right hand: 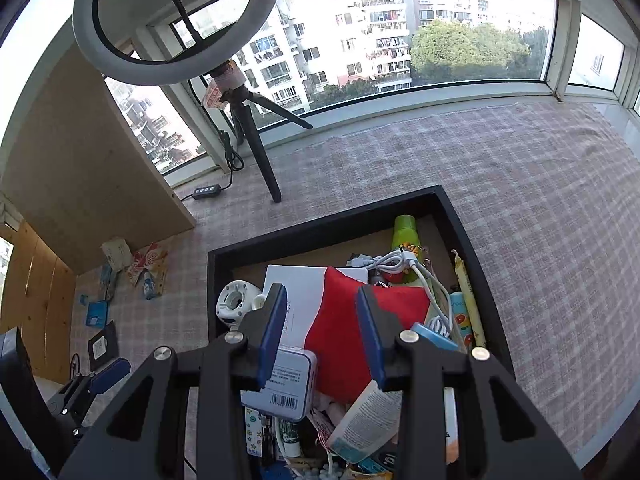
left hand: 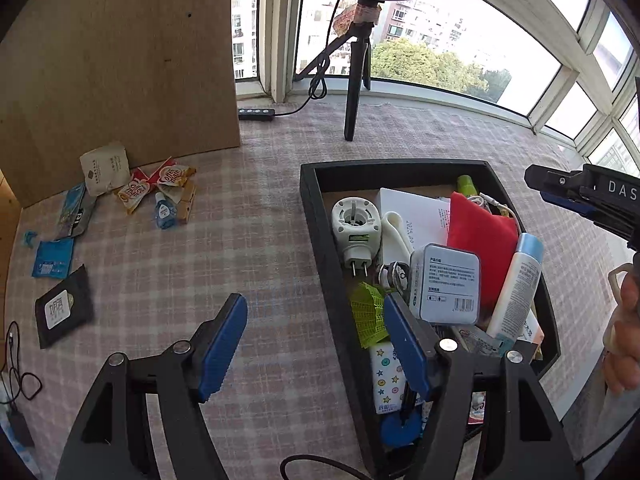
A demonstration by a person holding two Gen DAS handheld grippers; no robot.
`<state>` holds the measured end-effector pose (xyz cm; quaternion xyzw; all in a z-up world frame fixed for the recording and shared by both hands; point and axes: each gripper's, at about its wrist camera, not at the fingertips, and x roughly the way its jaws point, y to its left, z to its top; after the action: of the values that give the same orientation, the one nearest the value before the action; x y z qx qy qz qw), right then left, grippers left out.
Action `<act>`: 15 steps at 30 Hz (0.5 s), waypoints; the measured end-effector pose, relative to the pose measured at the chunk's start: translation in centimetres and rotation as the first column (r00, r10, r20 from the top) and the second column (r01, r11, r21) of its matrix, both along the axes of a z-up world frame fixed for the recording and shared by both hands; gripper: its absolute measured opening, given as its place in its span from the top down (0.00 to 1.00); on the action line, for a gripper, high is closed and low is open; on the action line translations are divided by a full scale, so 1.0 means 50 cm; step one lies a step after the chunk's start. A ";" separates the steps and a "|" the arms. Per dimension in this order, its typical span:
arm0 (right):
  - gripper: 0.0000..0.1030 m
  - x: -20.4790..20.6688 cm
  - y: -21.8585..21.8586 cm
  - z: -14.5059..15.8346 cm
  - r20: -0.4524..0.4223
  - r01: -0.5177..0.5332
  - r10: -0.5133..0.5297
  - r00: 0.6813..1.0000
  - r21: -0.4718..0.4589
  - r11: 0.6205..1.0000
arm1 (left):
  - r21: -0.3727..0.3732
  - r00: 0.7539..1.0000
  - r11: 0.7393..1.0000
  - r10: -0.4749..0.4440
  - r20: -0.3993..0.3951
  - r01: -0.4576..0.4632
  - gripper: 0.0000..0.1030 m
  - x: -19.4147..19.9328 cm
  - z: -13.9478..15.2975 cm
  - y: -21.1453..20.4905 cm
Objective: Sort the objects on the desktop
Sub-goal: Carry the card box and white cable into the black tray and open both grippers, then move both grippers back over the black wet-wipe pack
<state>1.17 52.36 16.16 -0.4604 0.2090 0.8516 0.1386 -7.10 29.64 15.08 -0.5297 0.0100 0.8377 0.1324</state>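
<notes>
A black tray point(left hand: 312, 208) on the checked cloth is packed with items. Among them are a red pouch point(left hand: 480, 232), a grey tin with a barcode point(left hand: 448, 284), a white plug-in device point(left hand: 354, 224) and a white tube point(left hand: 516, 292). My left gripper point(left hand: 314, 308) is open and empty, straddling the tray's left wall low over the cloth. In the right wrist view my right gripper point(right hand: 321, 296) hovers open over the red pouch point(right hand: 340, 340), its pads clear of it, with the tin point(right hand: 288, 380) below its left finger. Loose sachets point(left hand: 136, 190), a small blue bottle point(left hand: 164, 210) and a black packet point(left hand: 62, 308) lie at the left.
A ring light on a tripod point(left hand: 354, 92) stands behind the tray, its cable and switch point(left hand: 256, 114) on the cloth. A wooden board point(left hand: 120, 60) rises at the back left. A person's hand point(left hand: 624, 320) shows at the right edge. Windows close off the far side.
</notes>
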 end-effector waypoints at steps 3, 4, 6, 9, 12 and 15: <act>0.65 -0.012 -0.039 -0.006 0.002 -0.025 0.025 1.000 -0.005 1.000 | -0.004 0.999 0.999 0.038 0.013 -0.038 0.35 0.003 -0.011 -0.058; 0.65 -0.017 -0.053 -0.008 0.003 -0.034 0.034 0.999 -0.007 0.999 | -0.007 0.999 0.999 0.051 0.017 -0.051 0.35 0.005 -0.015 -0.080; 0.65 -0.028 -0.087 -0.014 0.008 -0.058 0.058 0.998 -0.012 0.998 | -0.014 0.997 0.997 0.075 0.023 -0.075 0.35 0.007 -0.021 -0.124; 0.65 -0.047 -0.145 -0.025 0.016 -0.102 0.102 0.995 -0.019 0.995 | -0.024 0.992 0.993 0.120 0.028 -0.119 0.35 0.009 -0.030 -0.196; 0.65 -0.069 -0.208 -0.035 0.023 -0.148 0.149 0.989 -0.023 0.989 | -0.038 0.981 0.982 0.189 0.034 -0.187 0.35 0.004 -0.042 -0.279; 0.65 -0.094 -0.274 -0.049 0.032 -0.190 0.191 0.981 -0.025 0.982 | -0.034 0.964 0.965 0.262 0.046 -0.260 0.35 0.000 -0.053 -0.368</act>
<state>-3.53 38.67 13.69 -0.4944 0.1708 0.8505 0.0552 -7.11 11.22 12.40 -0.5491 -0.0516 0.8340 0.0137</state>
